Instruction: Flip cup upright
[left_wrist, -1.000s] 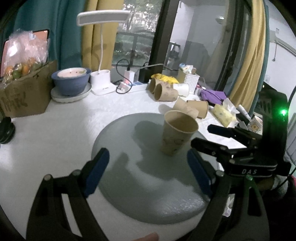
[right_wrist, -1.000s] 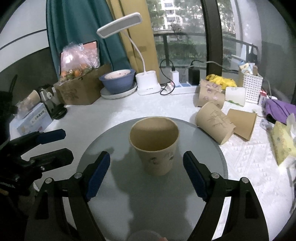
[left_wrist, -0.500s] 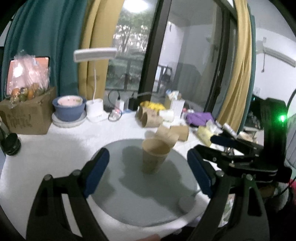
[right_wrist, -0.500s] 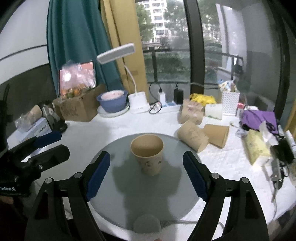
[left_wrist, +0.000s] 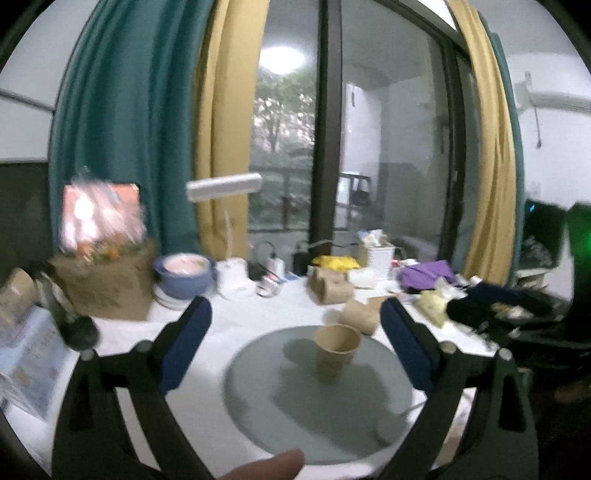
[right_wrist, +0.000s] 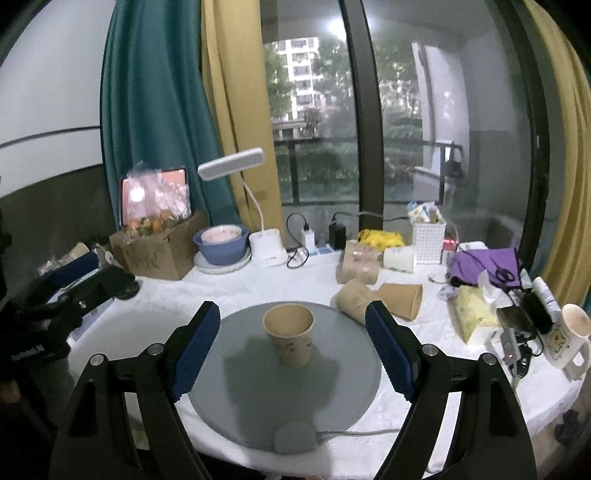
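Though the left wrist view was smeared with blur, the paper cup (left_wrist: 337, 350) could be made out standing upright, mouth up, on the round grey mat (left_wrist: 273, 398) that lay on the white table (left_wrist: 122, 332). The left gripper (left_wrist: 295, 347) was spread wide — its blue pads (left_wrist: 186, 347) stood well apart on either side of the frame, clear of the cup and holding nothing. Just beyond the mat lay another paper cup on its side (left_wrist: 360, 320), and further back a blue bowl (left_wrist: 183, 280) sat near a cardboard box (left_wrist: 107, 291); a dark shape at the right edge was probably the other gripper, but the blur left that unsure. In the right wrist view, which was sharp, the cup (right_wrist: 289, 338) stood upright near the middle of the mat (right_wrist: 229, 391), its open rim facing up. The right gripper (right_wrist: 291, 350) was likewise open wide, the cup between the lines of its blue pads (right_wrist: 192, 354) yet touched by neither. Two tipped cups (right_wrist: 380, 300) lay just beside the mat's far right edge, a white desk lamp (right_wrist: 258, 206) rose behind the blue bowl (right_wrist: 221, 245), and a white mug (right_wrist: 569, 339) stood at the table's right edge — the left gripper (right_wrist: 70, 306) showed dark at the left.
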